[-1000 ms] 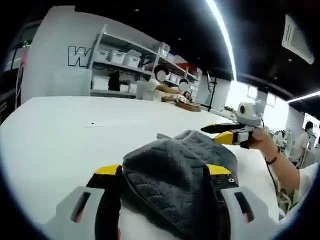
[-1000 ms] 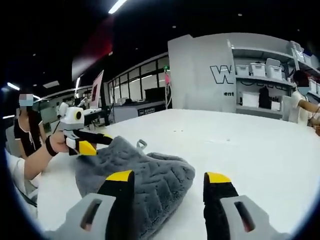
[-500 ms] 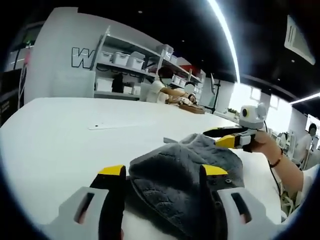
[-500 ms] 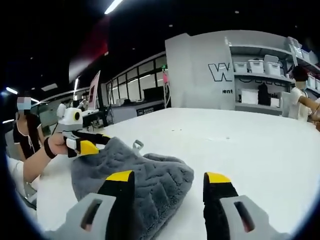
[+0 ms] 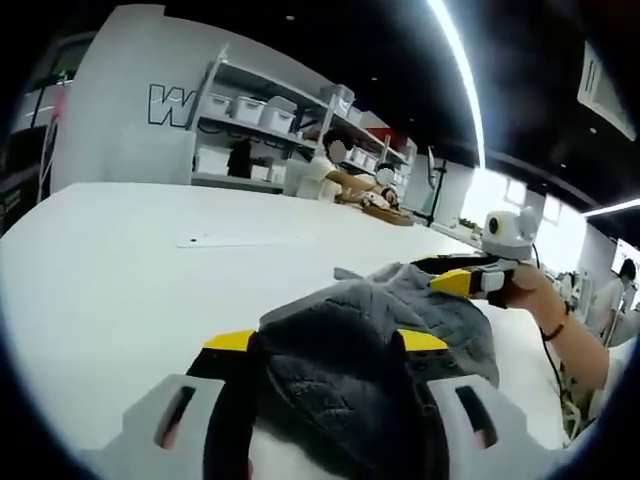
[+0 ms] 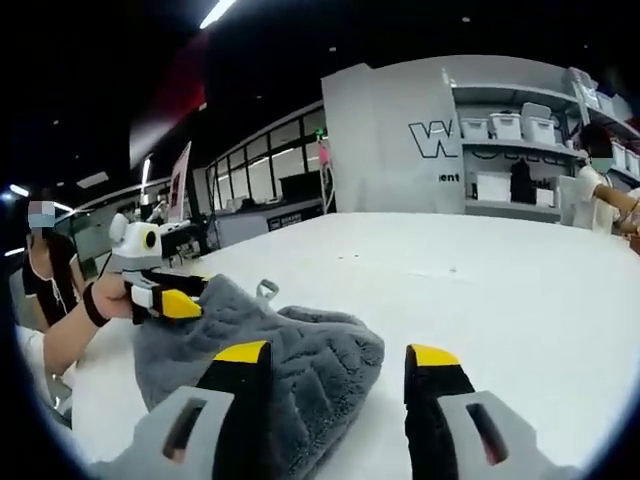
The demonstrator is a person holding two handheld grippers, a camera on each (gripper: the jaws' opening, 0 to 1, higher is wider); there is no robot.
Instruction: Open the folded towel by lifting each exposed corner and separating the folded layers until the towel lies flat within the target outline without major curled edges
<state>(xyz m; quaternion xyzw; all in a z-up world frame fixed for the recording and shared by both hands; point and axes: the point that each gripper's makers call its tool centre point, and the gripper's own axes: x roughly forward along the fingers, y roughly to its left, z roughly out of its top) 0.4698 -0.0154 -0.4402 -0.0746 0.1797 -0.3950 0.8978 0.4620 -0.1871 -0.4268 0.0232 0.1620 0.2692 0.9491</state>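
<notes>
Two grippers work at one grey towel (image 5: pixel 375 335), which lies bunched and still folded on the white table (image 5: pixel 120 270). In the left gripper view the left gripper (image 5: pixel 325 345) has its yellow-tipped jaws on either side of the towel's near fold, the cloth filling the gap between them; whether they press it tight I cannot tell. Beyond the towel's far edge the right gripper (image 5: pixel 470 275) comes in, held by a hand (image 5: pixel 525 290), its yellow tip right at the towel's rim. In the right gripper view the same towel (image 6: pixel 290 355) sits to the left of the right gripper (image 6: pixel 335 360), whose jaws stand wide apart; the left-hand jaw overlaps the towel's edge, and bare table (image 6: pixel 480 290) shows between the jaws. At the towel's far left side the left gripper (image 6: pixel 165 300) has its dark jaws drawn narrow onto a raised corner of cloth, with a small loop tab (image 6: pixel 267 290) standing up just beside it. Behind the towel, past the table's far edge, stand shelves with white bins (image 5: pixel 245 110) against a grey wall bearing a large letter W (image 6: pixel 428 135).
</notes>
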